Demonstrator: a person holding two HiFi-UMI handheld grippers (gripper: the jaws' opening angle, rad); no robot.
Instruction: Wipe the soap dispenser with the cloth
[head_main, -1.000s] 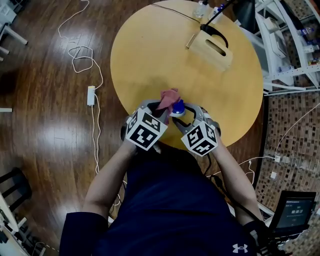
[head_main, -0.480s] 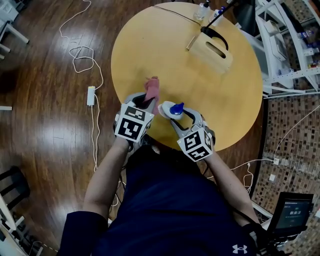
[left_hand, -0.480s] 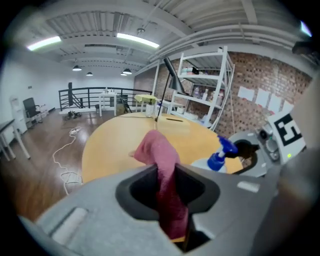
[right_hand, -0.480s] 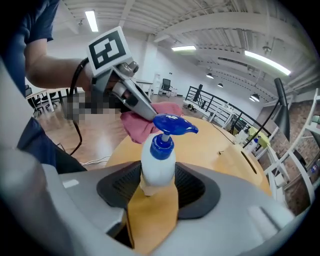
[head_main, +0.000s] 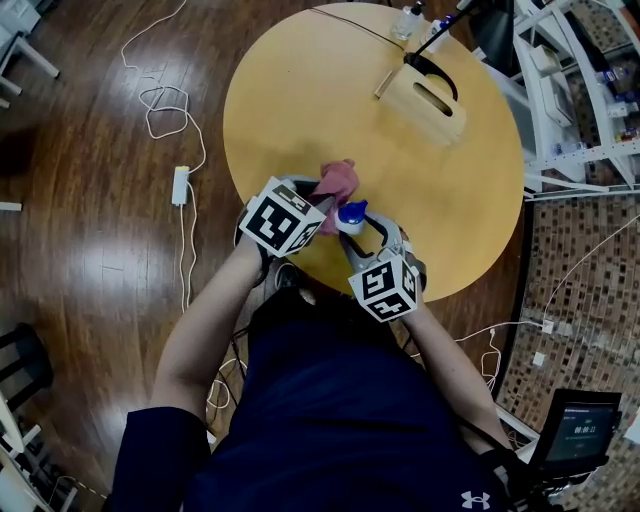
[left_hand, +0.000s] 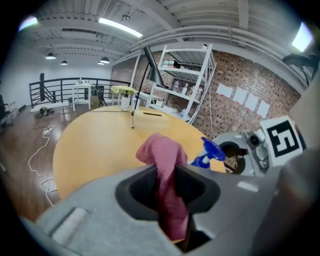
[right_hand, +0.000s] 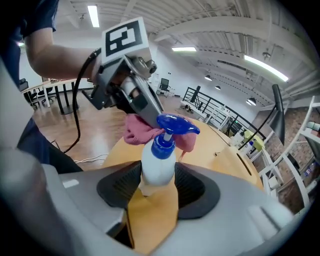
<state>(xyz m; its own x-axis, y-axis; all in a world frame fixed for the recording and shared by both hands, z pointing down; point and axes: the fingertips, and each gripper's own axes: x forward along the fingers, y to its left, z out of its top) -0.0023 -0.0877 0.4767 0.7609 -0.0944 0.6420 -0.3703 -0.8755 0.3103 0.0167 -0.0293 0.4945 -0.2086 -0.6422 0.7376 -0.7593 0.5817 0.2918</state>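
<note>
The soap dispenser, a white bottle with a blue pump, is lifted off the round table near its front edge. My right gripper is shut on the dispenser's body, and its jaws have just been closing a little on it. My left gripper is shut on a pink cloth. The cloth sticks out past the jaws and lies against the left side of the blue pump. In the right gripper view the cloth hangs behind the pump.
A wooden box with a handle slot and a black lamp foot stand at the table's far side, small bottles beyond them. White shelving is at the right. Cables and a power strip lie on the floor at left.
The left gripper drew the cloth away to the left of the dispenser, then brought it back right against the pump. The right gripper kept the bottle in place.
</note>
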